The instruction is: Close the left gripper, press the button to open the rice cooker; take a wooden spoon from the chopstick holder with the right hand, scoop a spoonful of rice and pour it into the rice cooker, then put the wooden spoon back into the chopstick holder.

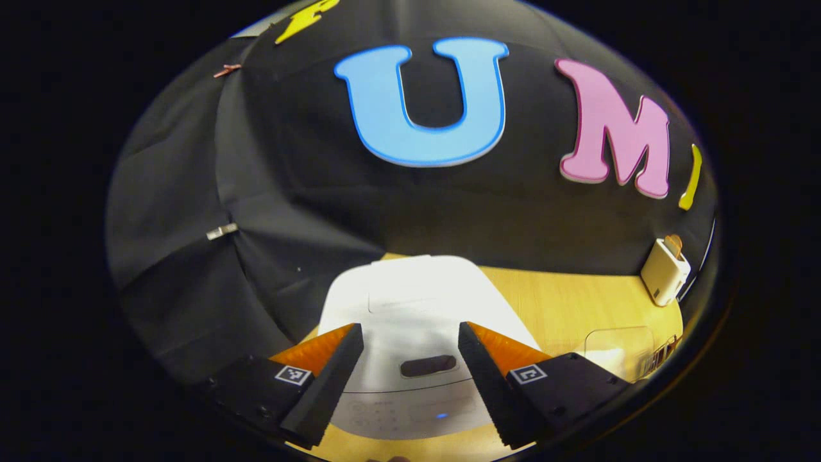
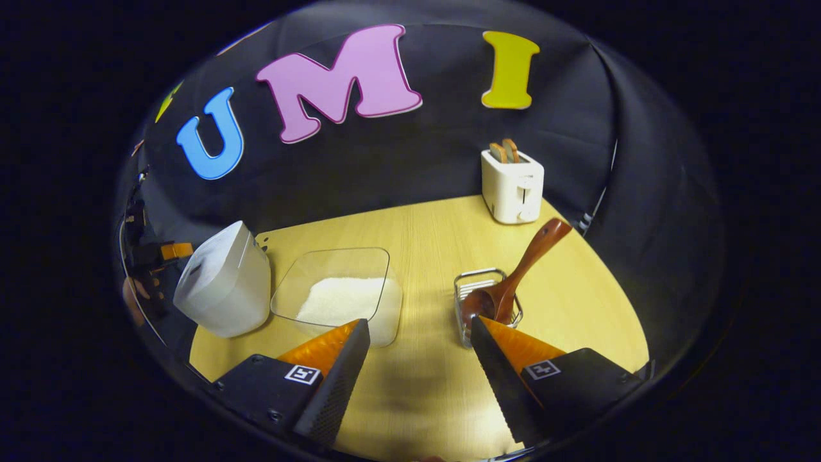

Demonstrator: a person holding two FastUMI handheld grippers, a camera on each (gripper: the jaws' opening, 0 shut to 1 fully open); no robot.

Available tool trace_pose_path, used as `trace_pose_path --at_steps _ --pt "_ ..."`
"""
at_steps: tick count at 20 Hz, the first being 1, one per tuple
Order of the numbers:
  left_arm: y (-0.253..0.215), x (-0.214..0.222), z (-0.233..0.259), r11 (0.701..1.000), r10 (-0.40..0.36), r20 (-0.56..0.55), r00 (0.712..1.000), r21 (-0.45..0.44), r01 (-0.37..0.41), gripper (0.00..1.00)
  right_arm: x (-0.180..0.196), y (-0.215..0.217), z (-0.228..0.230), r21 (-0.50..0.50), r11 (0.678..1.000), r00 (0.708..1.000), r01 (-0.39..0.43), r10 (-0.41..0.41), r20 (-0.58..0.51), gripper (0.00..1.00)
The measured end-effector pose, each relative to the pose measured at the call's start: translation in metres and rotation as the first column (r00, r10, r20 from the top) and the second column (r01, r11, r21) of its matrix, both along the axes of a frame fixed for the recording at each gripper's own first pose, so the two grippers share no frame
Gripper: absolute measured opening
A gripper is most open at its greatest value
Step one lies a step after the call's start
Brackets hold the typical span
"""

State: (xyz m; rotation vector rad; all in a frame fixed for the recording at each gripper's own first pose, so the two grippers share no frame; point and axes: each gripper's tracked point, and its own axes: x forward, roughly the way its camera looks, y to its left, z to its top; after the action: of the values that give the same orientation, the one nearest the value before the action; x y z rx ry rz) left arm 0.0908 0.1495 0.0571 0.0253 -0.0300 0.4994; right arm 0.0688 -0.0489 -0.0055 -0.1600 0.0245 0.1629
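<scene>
Pale wooden counter (image 2: 423,256) backed by black cloth carries everything. In the left gripper view, the left gripper (image 1: 410,378) sits at the bottom centre, its two jaws spread wide and holding nothing, framing the one white rice cooker (image 1: 410,308), whose lid is down; the dark oval button (image 1: 428,366) lies between the jaws but apart from them. In the right gripper view, the right gripper (image 2: 420,372) fills the bottom of the frame, jaws likewise spread and empty. Just beyond its right jaw stands one wire chopstick holder (image 2: 471,282) with one wooden spoon (image 2: 513,276) leaning in it, handle tilted to the upper right. Left of centre lies one clear container of rice (image 2: 346,298), and further left the cooker. At the far edge stands one white toaster (image 2: 512,186) with two slices.
</scene>
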Motion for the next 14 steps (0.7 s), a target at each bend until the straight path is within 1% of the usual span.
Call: trace_pose_path --at_steps 2,3,5,7,8,11,13,14 --pt "-0.026 -0.033 0.017 0.999 -0.007 0.075 0.997 0.032 0.004 0.96 -0.013 0.016 0.028 -0.033 0.998 0.993 -0.05 0.053 0.101 0.99" --pt "-0.039 -0.049 0.02 0.999 -0.014 0.107 0.994 0.042 0.01 0.96 -0.017 0.021 0.034 -0.055 0.996 0.989 -0.069 0.076 0.128 0.98" --pt "-0.07 -0.082 0.024 0.999 -0.032 0.167 0.985 0.032 0.027 0.96 -0.032 0.033 0.049 -0.096 0.992 0.981 -0.084 0.099 0.17 0.99" --pt "-0.099 -0.111 0.021 0.998 -0.065 0.209 0.976 0.003 0.066 0.96 -0.054 0.053 0.073 -0.097 0.99 0.961 -0.106 0.127 0.247 0.98" --pt "-0.113 -0.123 0.018 0.995 -0.094 0.218 0.971 -0.008 0.098 0.96 -0.066 0.065 0.077 -0.092 0.988 0.954 -0.124 0.144 0.262 0.98" --pt "-0.134 -0.153 -0.003 0.985 -0.168 0.215 0.962 -0.003 0.173 0.96 -0.095 0.095 0.066 -0.08 0.984 0.951 -0.159 0.174 0.255 0.98" --pt "-0.141 -0.168 -0.024 0.975 -0.215 0.193 0.957 -0.019 0.223 0.97 -0.106 0.105 0.041 -0.088 0.985 0.961 -0.146 0.162 0.222 0.98" --pt "-0.144 -0.173 -0.04 0.968 -0.236 0.165 0.958 -0.048 0.247 0.98 -0.112 0.11 0.023 -0.091 0.985 0.97 -0.146 0.161 0.184 0.98"
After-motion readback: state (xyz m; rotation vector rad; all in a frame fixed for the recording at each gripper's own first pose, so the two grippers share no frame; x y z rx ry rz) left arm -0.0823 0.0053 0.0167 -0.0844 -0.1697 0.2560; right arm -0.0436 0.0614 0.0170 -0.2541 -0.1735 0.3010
